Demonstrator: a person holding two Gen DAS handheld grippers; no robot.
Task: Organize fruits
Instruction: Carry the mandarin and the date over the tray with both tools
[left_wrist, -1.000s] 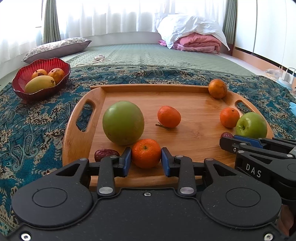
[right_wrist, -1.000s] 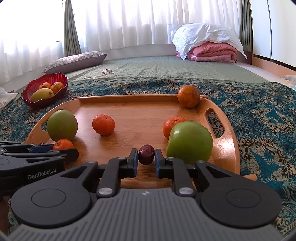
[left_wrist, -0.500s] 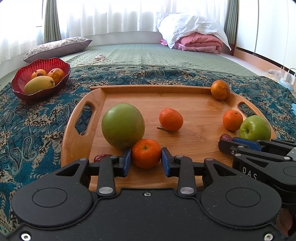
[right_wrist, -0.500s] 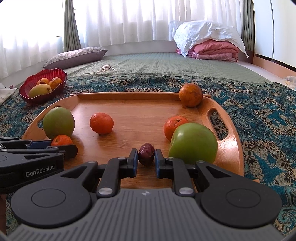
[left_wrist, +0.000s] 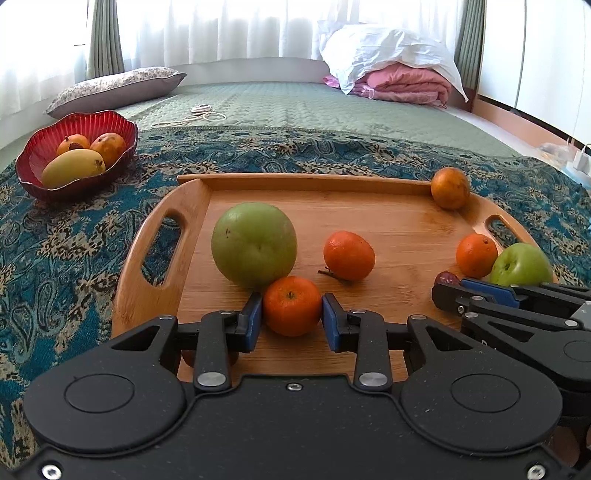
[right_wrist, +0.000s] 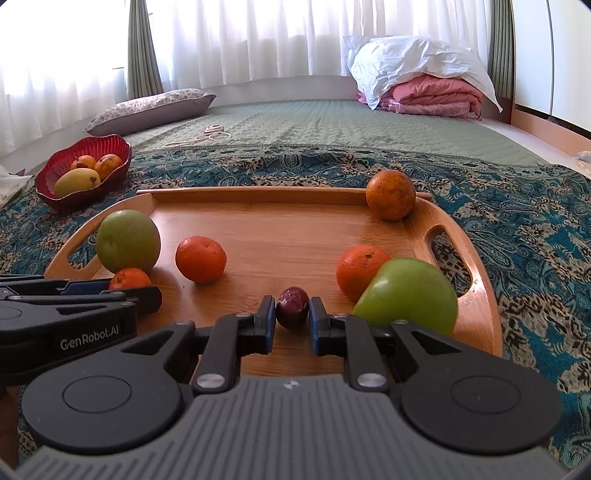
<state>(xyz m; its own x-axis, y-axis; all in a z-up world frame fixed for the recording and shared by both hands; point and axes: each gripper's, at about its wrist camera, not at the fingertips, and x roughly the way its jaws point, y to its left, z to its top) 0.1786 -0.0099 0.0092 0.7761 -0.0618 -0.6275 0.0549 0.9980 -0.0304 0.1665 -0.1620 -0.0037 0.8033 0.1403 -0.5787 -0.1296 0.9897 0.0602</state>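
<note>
A wooden tray (left_wrist: 295, 179) lies on the patterned cloth with fruit on it. My left gripper (left_wrist: 292, 311) is shut on a small tangerine (left_wrist: 291, 306) at the tray's near edge, just in front of a big green fruit (left_wrist: 254, 245). My right gripper (right_wrist: 292, 314) is shut on a dark red date (right_wrist: 292, 308), next to a green apple (right_wrist: 410, 295) and an orange (right_wrist: 360, 271). Another tangerine (left_wrist: 349, 255) sits mid-tray. A duller orange (left_wrist: 450, 188) rests in the far right corner.
A red bowl (left_wrist: 110, 122) holding a mango and two other fruits stands on the cloth, far left of the tray. Behind lie a green quilted mat, a pillow (left_wrist: 118, 86), a coiled cord and folded bedding (left_wrist: 402, 85). The two grippers are side by side.
Both grips hold as before. Each view has shifted only slightly. A second date on the tray by my left finger has slipped out of sight behind that finger.
</note>
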